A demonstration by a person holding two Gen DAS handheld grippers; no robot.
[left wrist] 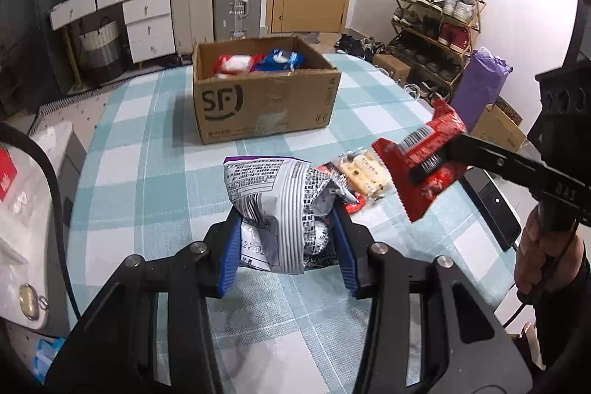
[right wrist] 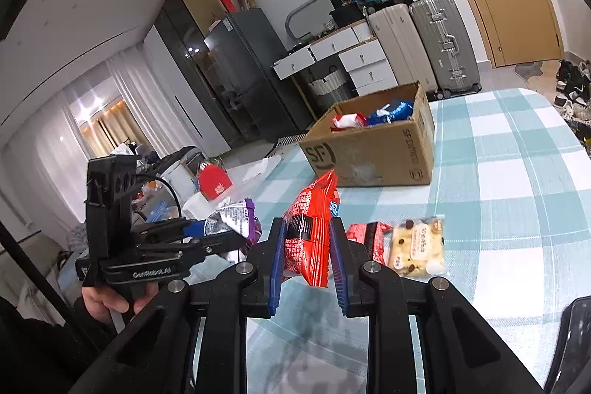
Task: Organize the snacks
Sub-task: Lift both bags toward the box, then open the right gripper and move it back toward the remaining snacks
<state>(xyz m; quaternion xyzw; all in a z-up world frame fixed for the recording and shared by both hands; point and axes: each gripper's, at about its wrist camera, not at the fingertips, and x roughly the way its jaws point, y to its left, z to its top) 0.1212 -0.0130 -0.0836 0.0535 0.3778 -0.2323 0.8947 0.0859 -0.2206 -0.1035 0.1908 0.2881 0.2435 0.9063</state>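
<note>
Item 1. Left gripper [left wrist: 284, 239], black frame with blue ribbed pads: fingers closed around a crumpled silver-and-purple foil snack bag [left wrist: 273, 202] printed with black text. The bag's lower end is hidden between the pads; its front face cannot be read. In the right wrist view the same bag [right wrist: 236, 224] shows only its purple-edged tip past the left gripper [right wrist: 221, 235].

Item 2. Right gripper [right wrist: 308, 253], same build: fingers closed on a red plastic snack packet [right wrist: 314, 231] with white print, held above the table. In the left wrist view the packet [left wrist: 424, 157] sits in the right gripper [left wrist: 439, 157], its brand lettering too blurred to make out.

Item 3. Table with pale blue and white checked cloth [left wrist: 147, 172]. Lying on it, between the two held packs: a clear-wrapped pale biscuit pack with dark chips [right wrist: 417, 246] and, touching it, a small red wrapper [right wrist: 369, 235], partly hidden behind the right gripper's finger.

Item 4. Open brown cardboard box marked "SF" [left wrist: 266, 102], standing on the table beyond the grippers. Inside: a red-and-white snack pack [left wrist: 236, 63] and a blue-and-white snack pack [left wrist: 280, 60], only their tops visible over the rim.

Item 5. Person's hand [left wrist: 539, 253] on the right gripper's handle, cut off at the frame edge.
</note>
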